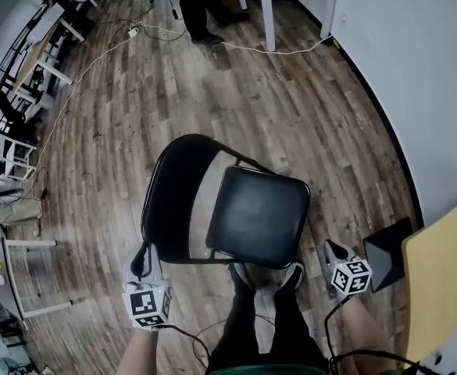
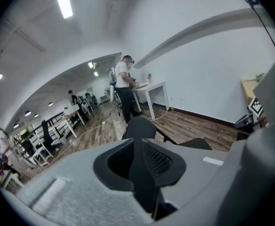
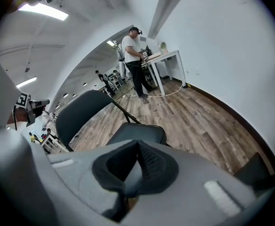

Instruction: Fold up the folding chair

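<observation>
The jaws of the left gripper [image 2: 138,145] are brought together, and nothing is caught between them. The same is read of the right gripper [image 3: 137,145]: its pads are met at the tips and no part of the chair is clamped.

In the head view the left gripper is held just beside the near left edge of the backrest [image 1: 173,201]; whether the frame is touched cannot be told. The right gripper is held to the right of the seat [image 1: 258,216], apart from it.

Between them the folding chair [image 1: 212,209] is stood on the wooden floor [image 1: 314,116], just beyond the person's shoes [image 1: 267,276]. Its seat is laid flat and its backrest is raised at the left, so the chair is judged fully open.

Nothing of the fold is judged done. A grip is yet to be taken, the seat swung up against the backrest, and the legs closed. At the far side another person [image 1: 197,6] is stood by a white table [image 1: 271,6].
</observation>
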Action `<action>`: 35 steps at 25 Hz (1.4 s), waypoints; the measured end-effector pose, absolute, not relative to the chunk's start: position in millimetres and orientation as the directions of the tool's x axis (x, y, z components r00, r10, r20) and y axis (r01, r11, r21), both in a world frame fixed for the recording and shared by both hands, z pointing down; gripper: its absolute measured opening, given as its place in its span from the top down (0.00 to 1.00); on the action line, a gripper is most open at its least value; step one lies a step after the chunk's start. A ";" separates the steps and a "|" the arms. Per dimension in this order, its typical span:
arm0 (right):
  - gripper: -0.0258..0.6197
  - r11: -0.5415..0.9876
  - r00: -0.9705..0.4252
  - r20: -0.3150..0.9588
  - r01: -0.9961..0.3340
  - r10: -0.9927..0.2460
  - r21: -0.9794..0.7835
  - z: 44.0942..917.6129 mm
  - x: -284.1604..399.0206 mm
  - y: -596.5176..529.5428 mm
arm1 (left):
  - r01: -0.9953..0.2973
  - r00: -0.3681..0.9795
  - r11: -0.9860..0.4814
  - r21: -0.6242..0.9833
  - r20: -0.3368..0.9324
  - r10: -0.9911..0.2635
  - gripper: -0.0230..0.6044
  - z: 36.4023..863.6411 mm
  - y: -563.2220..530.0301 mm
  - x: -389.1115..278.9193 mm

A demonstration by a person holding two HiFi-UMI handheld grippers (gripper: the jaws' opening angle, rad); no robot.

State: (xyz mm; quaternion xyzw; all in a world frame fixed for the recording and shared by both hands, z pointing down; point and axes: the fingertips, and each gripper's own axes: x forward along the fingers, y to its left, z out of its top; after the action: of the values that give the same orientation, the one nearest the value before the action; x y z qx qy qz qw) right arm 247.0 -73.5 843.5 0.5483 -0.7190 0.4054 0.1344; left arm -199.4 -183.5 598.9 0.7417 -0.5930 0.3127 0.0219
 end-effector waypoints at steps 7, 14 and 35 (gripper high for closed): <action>0.86 -0.092 -0.300 0.622 -0.851 -0.723 -0.518 895.3 245.8 -83.8 | -0.901 0.139 -0.335 -0.273 0.552 -0.823 0.52 627.6 -237.2 -224.8; 0.63 -0.177 -0.374 0.584 -0.714 -0.721 -0.677 980.0 235.4 -89.0 | -0.945 0.118 -0.295 -0.140 0.696 -0.708 0.47 689.0 -237.3 -251.6; 0.25 -0.153 -0.657 0.431 -0.437 -0.619 -0.886 1131.3 172.2 -111.9 | -0.964 0.137 -0.263 -0.037 0.779 -0.612 0.53 747.5 -244.3 -252.5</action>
State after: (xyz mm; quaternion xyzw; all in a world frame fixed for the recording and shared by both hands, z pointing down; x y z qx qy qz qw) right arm 172.2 -111.9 1131.3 0.4081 -0.6469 0.6402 -0.0710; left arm -252.5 -244.3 747.5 0.7117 -0.5536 0.3536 0.2490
